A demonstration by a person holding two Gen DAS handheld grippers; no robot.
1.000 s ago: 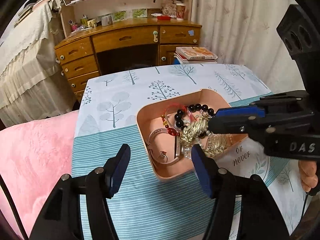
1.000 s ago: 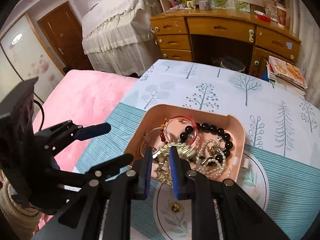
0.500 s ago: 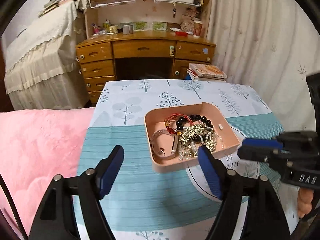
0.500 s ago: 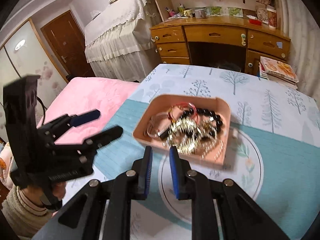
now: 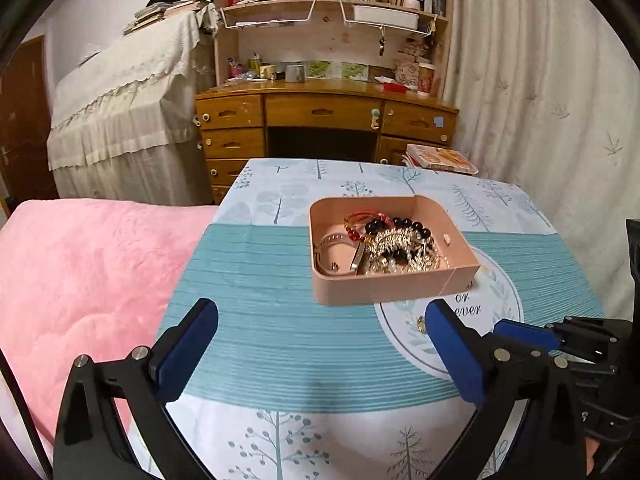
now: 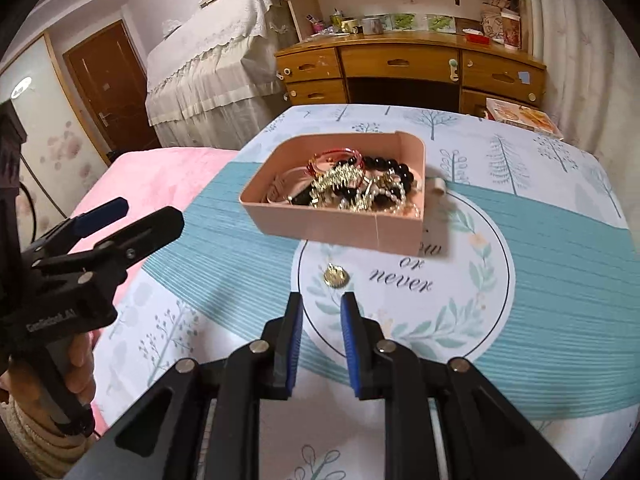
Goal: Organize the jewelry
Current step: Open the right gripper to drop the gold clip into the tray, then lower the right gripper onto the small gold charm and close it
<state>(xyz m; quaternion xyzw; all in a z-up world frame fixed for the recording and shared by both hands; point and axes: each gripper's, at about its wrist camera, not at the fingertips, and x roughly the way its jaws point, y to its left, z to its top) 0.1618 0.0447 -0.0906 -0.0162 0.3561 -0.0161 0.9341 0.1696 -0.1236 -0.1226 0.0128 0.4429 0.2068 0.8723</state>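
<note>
A pink box (image 5: 384, 290) (image 6: 332, 226) stands on the table, filled with tangled jewelry (image 5: 394, 246) (image 6: 352, 188): a black bead bracelet, a red bangle, gold chains, a pearl strand. A small gold pendant (image 6: 336, 277) (image 5: 421, 323) lies on the cloth just in front of the box. My left gripper (image 5: 320, 344) is wide open and empty, held back from the box near the front of the table; it also shows in the right wrist view (image 6: 132, 216). My right gripper (image 6: 321, 316) has a narrow gap between its blue pads and holds nothing, just short of the pendant.
The table carries a tree-print cloth (image 5: 280, 344) with a round wreath print (image 6: 460, 300). A small white piece (image 6: 439, 187) lies beside the box. A pink blanket (image 5: 80, 280) is to the left. A wooden desk (image 5: 324, 120) and books (image 5: 440, 158) stand behind.
Both grippers have pulled back from the box toward the front of the table. The right gripper, earlier over the jewelry, is now empty near the pendant. The left stays open.
</note>
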